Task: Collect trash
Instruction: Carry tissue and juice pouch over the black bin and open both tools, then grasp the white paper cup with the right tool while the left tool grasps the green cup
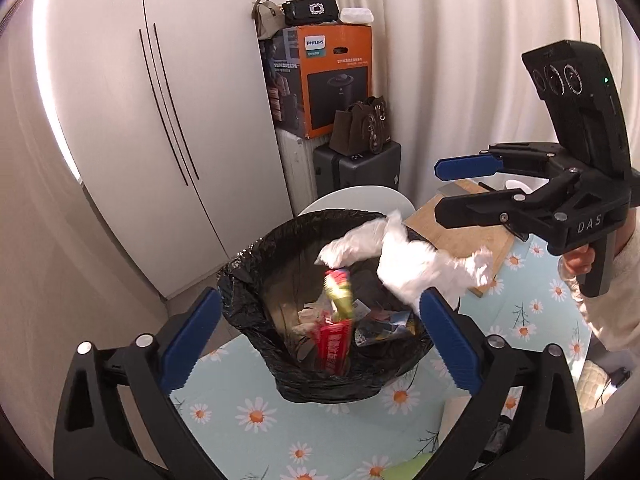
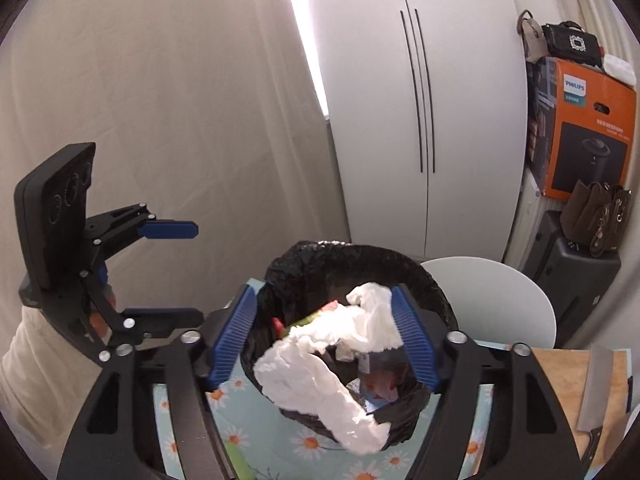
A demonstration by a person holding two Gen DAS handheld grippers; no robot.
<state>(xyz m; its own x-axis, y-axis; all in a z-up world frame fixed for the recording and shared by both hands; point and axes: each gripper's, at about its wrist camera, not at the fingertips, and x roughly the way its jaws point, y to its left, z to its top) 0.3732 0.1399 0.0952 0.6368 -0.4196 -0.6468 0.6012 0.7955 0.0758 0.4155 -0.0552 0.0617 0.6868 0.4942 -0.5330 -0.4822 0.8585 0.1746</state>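
White tissue (image 2: 320,364) draped over rim of black-lined bin (image 1: 256,280) on bench (image 1: 248,424), partly inside. Left gripper (image 1: 316,336) jaws wide, empty, above bin mouth; right gripper (image 2: 324,340) likewise wide, consistent with release for disposal.

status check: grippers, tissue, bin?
Left gripper open, empty; right gripper open, empty. White tissue draped on rim of the trash bin, partly hanging outside. Nothing blocking.
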